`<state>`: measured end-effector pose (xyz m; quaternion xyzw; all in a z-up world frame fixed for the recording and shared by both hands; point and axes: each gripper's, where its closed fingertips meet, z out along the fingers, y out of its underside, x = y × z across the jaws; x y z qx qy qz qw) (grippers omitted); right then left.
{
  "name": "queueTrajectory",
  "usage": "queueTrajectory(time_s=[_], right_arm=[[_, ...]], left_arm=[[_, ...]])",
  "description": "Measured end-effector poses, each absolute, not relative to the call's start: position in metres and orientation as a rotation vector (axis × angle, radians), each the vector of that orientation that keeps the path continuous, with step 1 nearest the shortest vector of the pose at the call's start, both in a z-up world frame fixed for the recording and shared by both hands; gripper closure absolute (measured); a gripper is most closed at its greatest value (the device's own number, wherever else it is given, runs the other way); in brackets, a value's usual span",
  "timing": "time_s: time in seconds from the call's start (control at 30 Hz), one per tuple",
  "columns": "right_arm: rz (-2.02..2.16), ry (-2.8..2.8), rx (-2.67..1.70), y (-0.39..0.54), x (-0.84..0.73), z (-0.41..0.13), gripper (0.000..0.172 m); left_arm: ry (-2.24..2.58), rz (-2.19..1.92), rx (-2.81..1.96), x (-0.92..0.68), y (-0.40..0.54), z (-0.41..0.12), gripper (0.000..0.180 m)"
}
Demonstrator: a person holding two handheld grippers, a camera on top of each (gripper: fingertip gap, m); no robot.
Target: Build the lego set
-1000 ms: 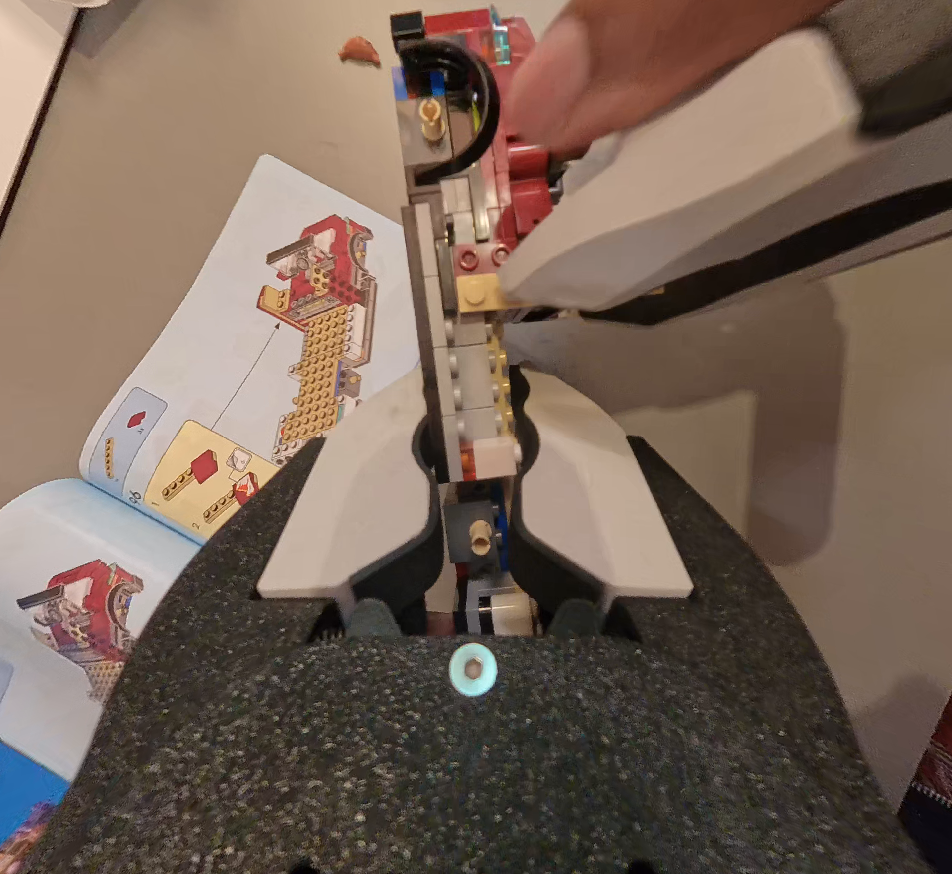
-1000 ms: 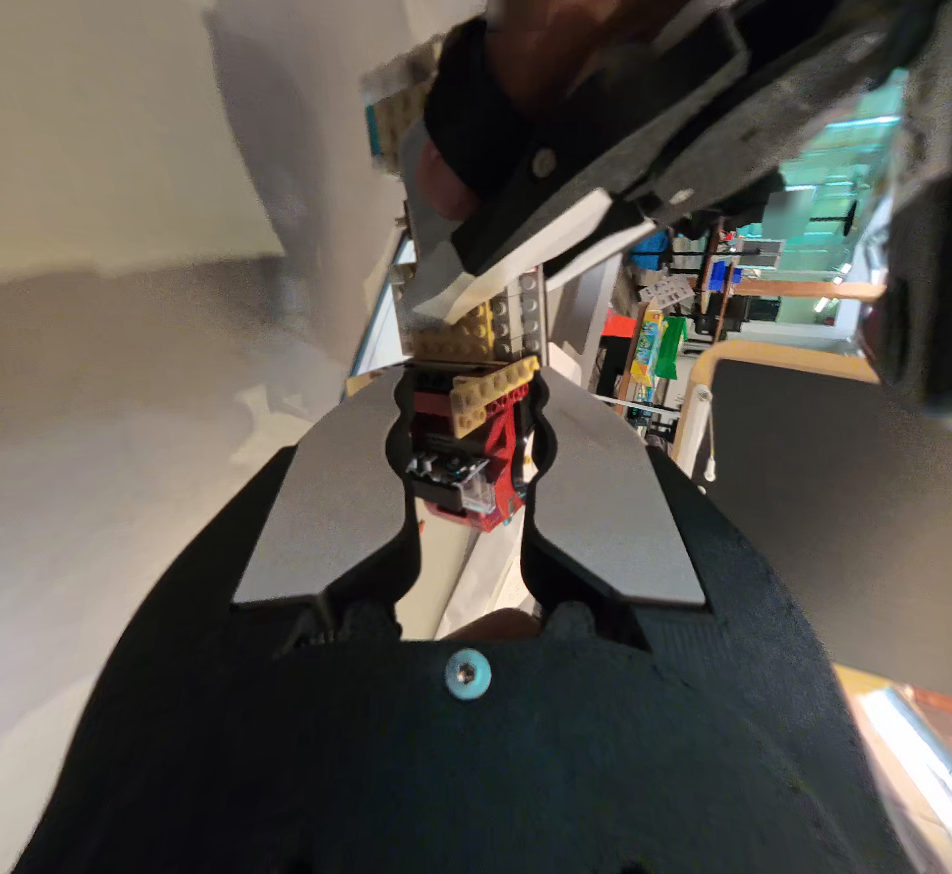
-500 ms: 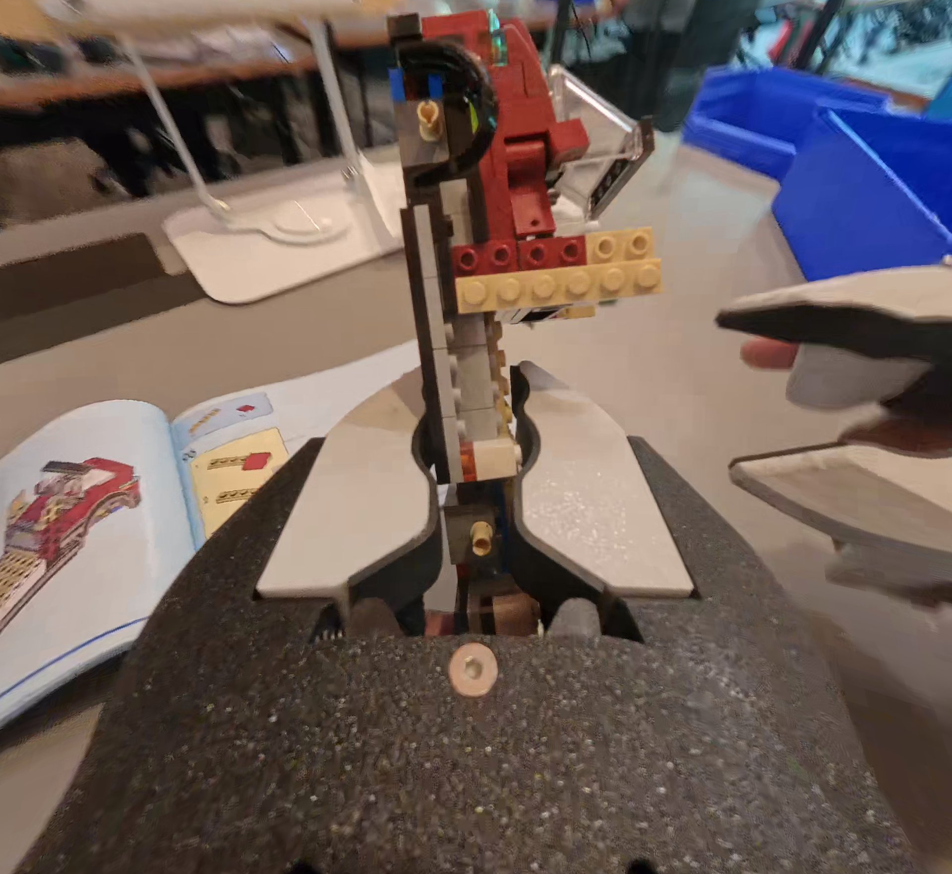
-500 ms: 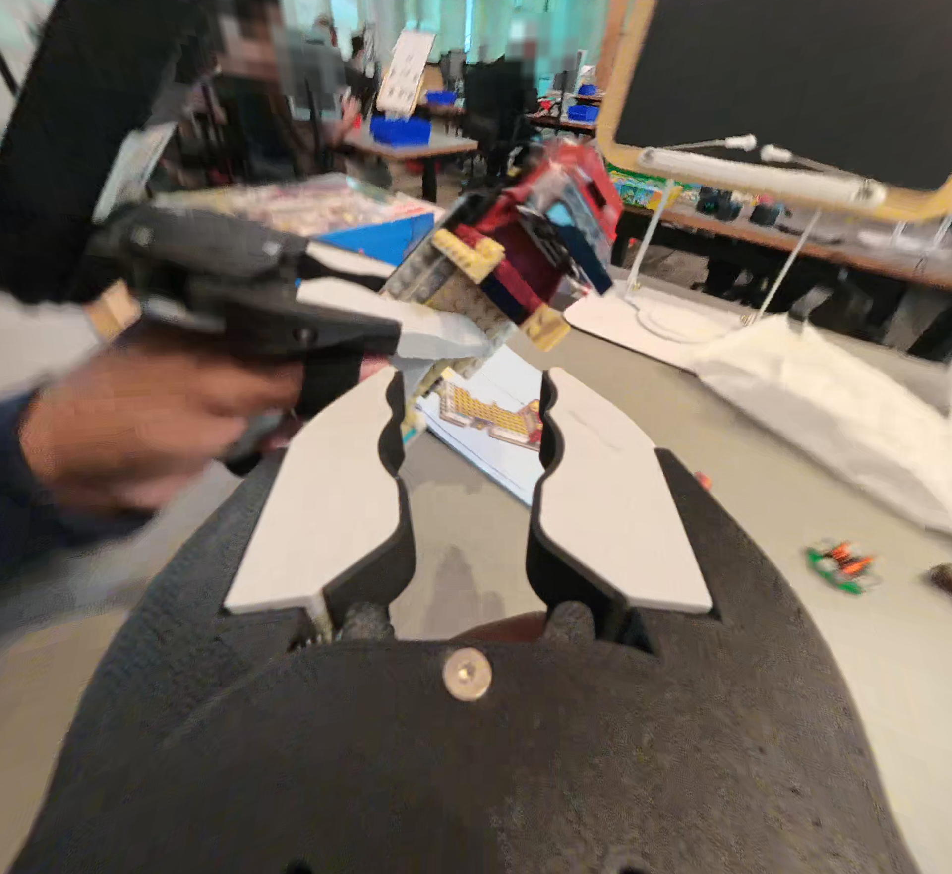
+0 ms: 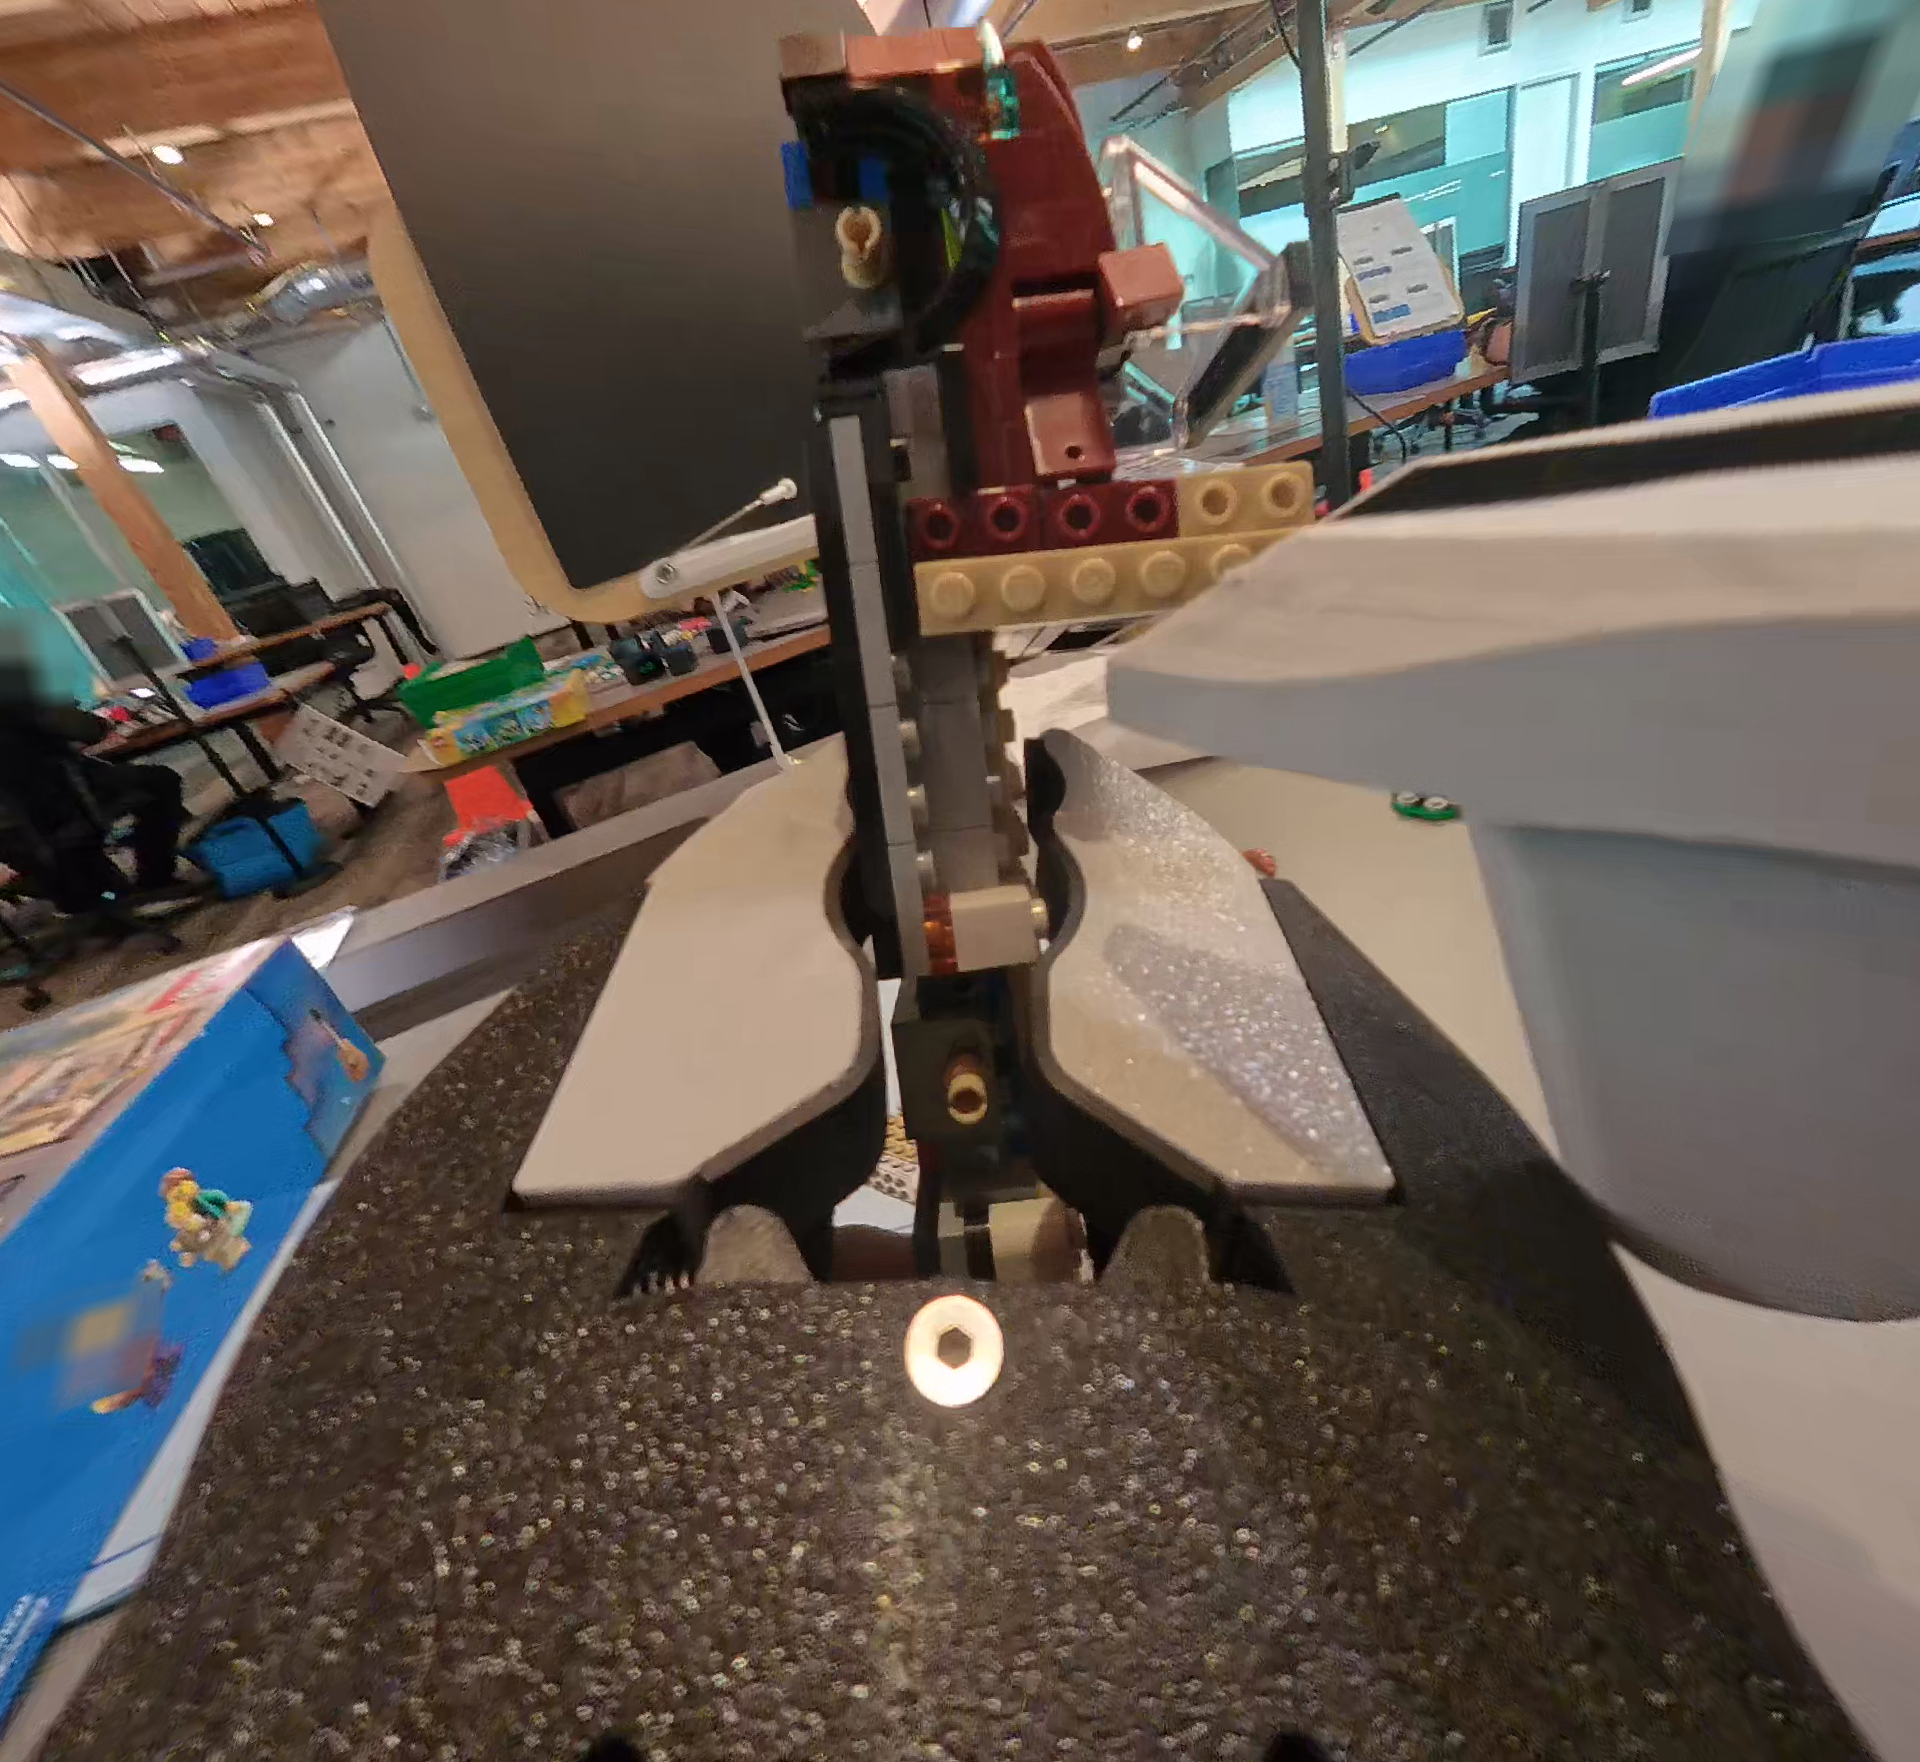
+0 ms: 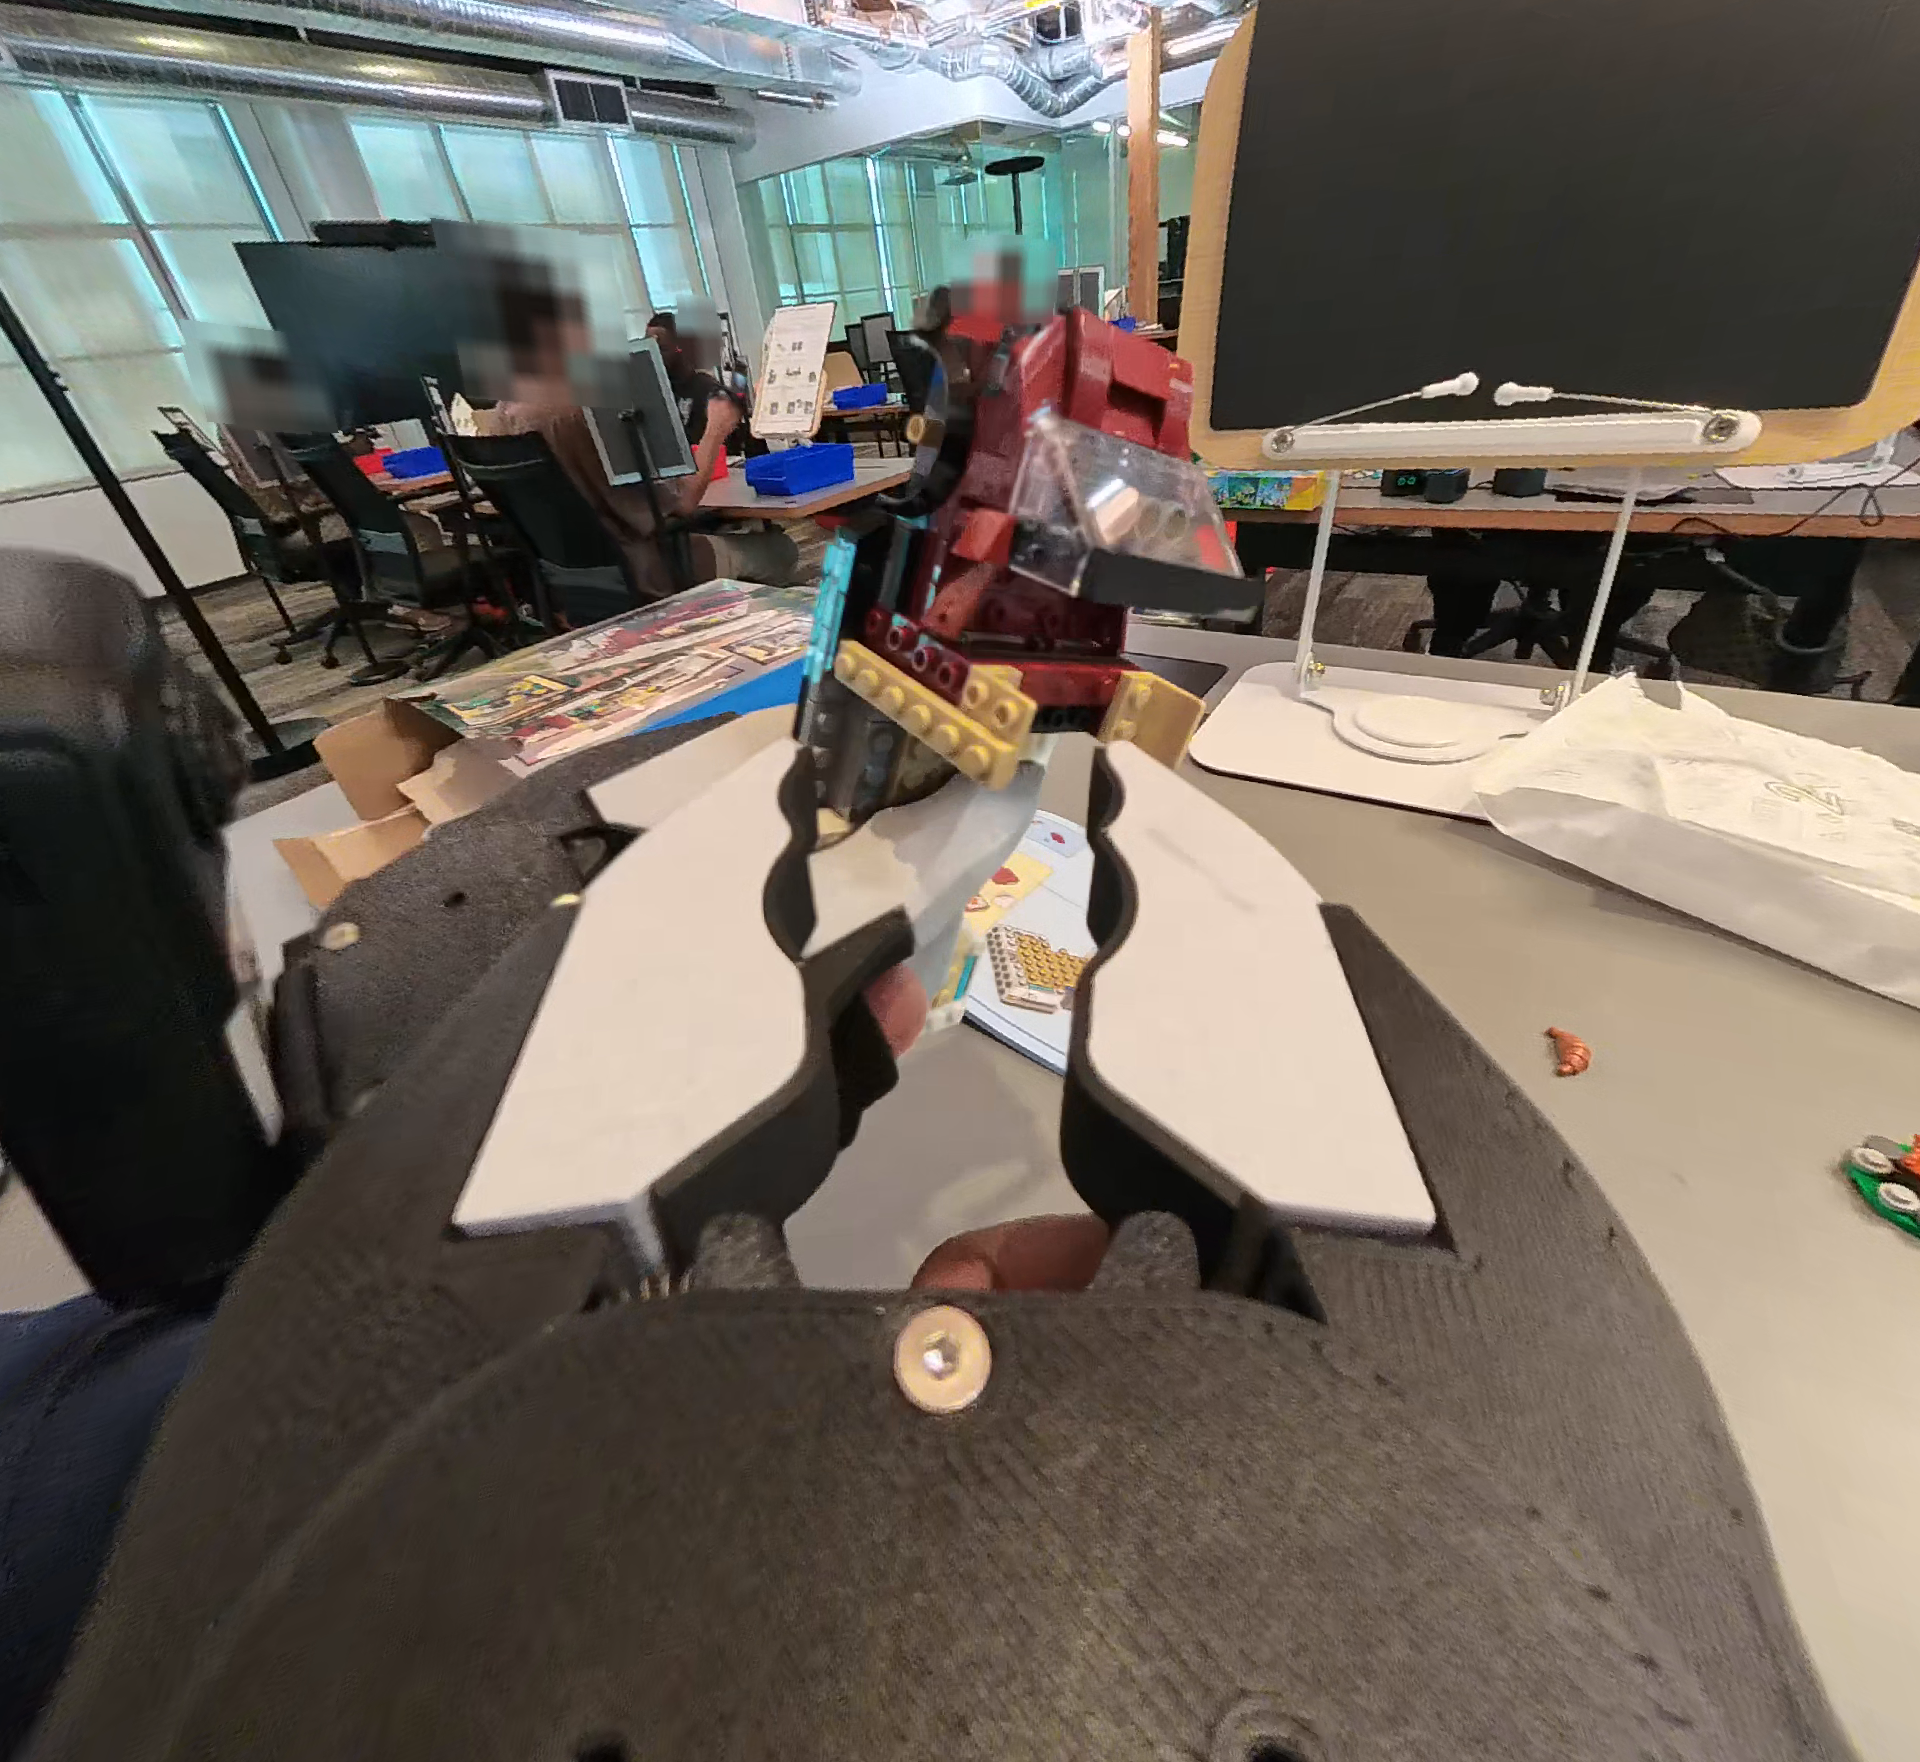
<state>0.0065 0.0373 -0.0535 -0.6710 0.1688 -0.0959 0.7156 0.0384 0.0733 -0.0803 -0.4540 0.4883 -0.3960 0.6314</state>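
My left gripper (image 5: 940, 777) is shut on the lower grey spine of a brick model (image 5: 1023, 310) and holds it upright above the table. The model is dark red on top, with a clear windscreen and tan plates (image 5: 1091, 585) sticking out to the right. My right gripper (image 6: 940, 767) is open and holds nothing. Its tips stand just below the model's tan plate (image 6: 935, 725), with the left gripper's grey finger (image 6: 935, 850) between them. In the left wrist view, a right finger (image 5: 1507, 652) comes in from the right, its tip at the end of the tan plate.
A black board on a white stand (image 6: 1558, 133) rises behind the model. On the grey table (image 6: 1558, 1297) lie a white paper bag (image 6: 1714, 829), an open instruction booklet (image 6: 1039, 964), a blue box (image 5: 156, 1141), a green piece (image 6: 1886, 1182) and an orange-brown piece (image 6: 1567, 1050). People sit at far tables. The grippers' ends are close to 6 centimetres from one another.
A second ago my right fingers were around the model's top; they opened and drew away to the right, then came back near the tan plate. The left gripper kept its hold and tilted up.
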Motion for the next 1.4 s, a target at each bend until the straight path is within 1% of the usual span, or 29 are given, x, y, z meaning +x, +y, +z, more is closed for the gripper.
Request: queueTrajectory(time_s=[0.1, 0.3, 0.5, 0.67, 1.4], right_arm=[[-0.159, 0.361, -1.489, 0.040, 0.001, -0.053, 0.125], [-0.069, 0.332, -1.421, 0.038, -0.007, -0.042, 0.138], [-0.024, 0.344, -1.401, 0.039, -0.010, -0.041, 0.139], [0.034, 0.358, -1.364, 0.040, -0.017, -0.039, 0.150], [0.121, 0.365, -1.255, 0.036, -0.027, -0.030, 0.150]], left_arm=[[1.095, -0.905, -0.972, 0.036, 0.073, -0.077, 0.154], [1.009, -0.935, -0.833, 0.024, 0.071, -0.059, 0.153], [0.995, -0.906, -0.764, 0.021, 0.062, -0.054, 0.153], [0.952, -0.924, -0.765, 0.018, 0.065, -0.051, 0.153], [0.883, -0.874, -0.664, 0.005, 0.064, -0.040, 0.154]])
